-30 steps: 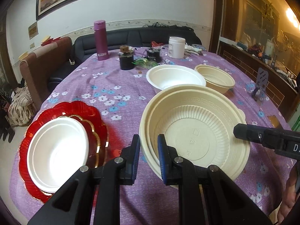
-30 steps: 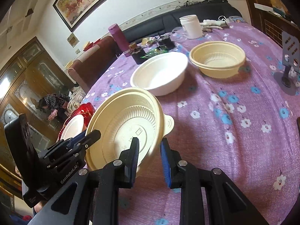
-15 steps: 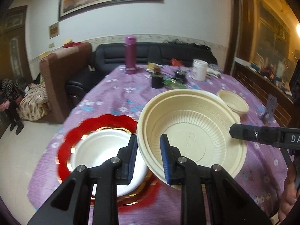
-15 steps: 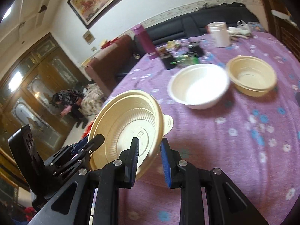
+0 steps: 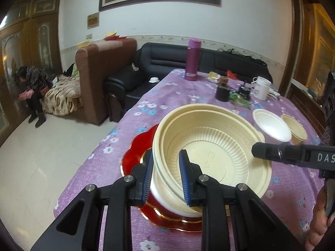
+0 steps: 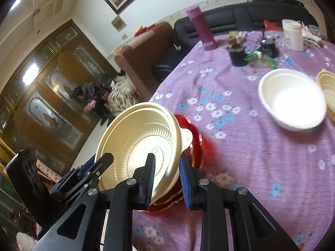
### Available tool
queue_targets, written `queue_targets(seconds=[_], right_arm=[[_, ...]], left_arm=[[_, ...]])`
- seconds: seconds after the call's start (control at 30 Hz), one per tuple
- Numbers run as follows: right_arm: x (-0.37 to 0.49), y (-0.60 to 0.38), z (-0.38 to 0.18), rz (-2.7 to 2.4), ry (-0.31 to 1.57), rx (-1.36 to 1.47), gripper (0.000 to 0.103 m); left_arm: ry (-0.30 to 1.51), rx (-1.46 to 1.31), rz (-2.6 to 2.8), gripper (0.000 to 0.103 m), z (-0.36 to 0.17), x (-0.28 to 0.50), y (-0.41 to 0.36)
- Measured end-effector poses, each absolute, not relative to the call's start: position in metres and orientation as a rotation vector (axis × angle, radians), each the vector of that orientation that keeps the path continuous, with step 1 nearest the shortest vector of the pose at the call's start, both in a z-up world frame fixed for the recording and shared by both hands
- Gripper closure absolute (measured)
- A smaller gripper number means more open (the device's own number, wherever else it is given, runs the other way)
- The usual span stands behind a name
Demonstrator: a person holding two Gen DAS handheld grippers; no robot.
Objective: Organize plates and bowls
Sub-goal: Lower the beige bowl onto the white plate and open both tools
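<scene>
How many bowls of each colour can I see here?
Cream bowls: 2, one held, one far
White bowls: 2, one under the held one, one far
Total: 4

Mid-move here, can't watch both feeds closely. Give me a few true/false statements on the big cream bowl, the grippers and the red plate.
1. Both hand-held grippers grip the big cream bowl: the left hand-held gripper on one side of its rim, the right hand-held gripper on the opposite side. True.
2. The bowl is over the red plate. True.
3. The red plate holds nothing. False: a white bowl sits on it, under the cream bowl.
4. The purple flask lies on its side. False: it stands upright at the far end of the table.
5. Another white bowl and a small cream bowl sit side by side on the table. True.
</scene>
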State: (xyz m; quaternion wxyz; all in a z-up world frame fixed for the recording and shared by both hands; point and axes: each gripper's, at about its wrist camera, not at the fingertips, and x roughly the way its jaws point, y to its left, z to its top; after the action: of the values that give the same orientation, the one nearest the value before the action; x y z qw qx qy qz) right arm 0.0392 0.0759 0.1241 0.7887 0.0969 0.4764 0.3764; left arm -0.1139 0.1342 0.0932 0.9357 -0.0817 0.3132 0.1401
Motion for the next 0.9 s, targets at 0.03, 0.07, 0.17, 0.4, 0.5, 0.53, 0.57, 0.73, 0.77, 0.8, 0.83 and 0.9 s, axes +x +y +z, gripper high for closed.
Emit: queue_targets(seconds=[0.03, 0.07, 0.17, 0.4, 0.5, 0.53, 0.57, 0.73, 0.77, 0.8, 0.83, 0.9], right_arm=[[0.04, 0.082, 0.12, 0.814, 1.041, 0.205, 0.077], [0.041, 0.084, 0.117, 0.816, 1.049, 0.202, 0.077], [0.042, 0.091, 0.108, 0.817, 1.075, 0.184, 0.077], [0.049, 0.097, 0.089, 0.809, 1.127, 0.18, 0.077], [0.049, 0.099, 0.087, 0.808, 1.127, 0.17, 0.077], [0.049, 0.099, 0.086, 0.808, 1.126, 0.166, 0.077], [0.048, 0.099, 0.088, 0.808, 1.123, 0.161, 0.077], [0.049, 0.099, 0.085, 0.8, 1.129, 0.139, 0.076], [0.048, 0.097, 0.085, 0.799, 1.13, 0.14, 0.076], [0.047, 0.095, 0.085, 0.8, 1.131, 0.144, 0.075], [0.047, 0.092, 0.086, 0.804, 1.13, 0.154, 0.075], [0.043, 0.085, 0.091, 0.81, 1.118, 0.173, 0.075]], left_arm=[[0.645, -0.171, 0.291, 0.08, 0.091, -0.114, 0.138], [0.648, -0.171, 0.294, 0.08, 0.09, -0.114, 0.139], [0.664, -0.178, 0.299, 0.08, 0.086, -0.113, 0.144], [0.681, -0.19, 0.294, 0.08, 0.08, -0.11, 0.147], [0.681, -0.194, 0.293, 0.08, 0.08, -0.11, 0.147], [0.684, -0.193, 0.295, 0.08, 0.079, -0.11, 0.147], [0.685, -0.194, 0.296, 0.08, 0.079, -0.11, 0.148], [0.686, -0.199, 0.311, 0.075, 0.082, -0.112, 0.15], [0.682, -0.2, 0.316, 0.073, 0.084, -0.113, 0.15], [0.676, -0.2, 0.322, 0.072, 0.086, -0.115, 0.151], [0.67, -0.2, 0.326, 0.071, 0.088, -0.116, 0.15], [0.656, -0.198, 0.332, 0.071, 0.094, -0.121, 0.149]])
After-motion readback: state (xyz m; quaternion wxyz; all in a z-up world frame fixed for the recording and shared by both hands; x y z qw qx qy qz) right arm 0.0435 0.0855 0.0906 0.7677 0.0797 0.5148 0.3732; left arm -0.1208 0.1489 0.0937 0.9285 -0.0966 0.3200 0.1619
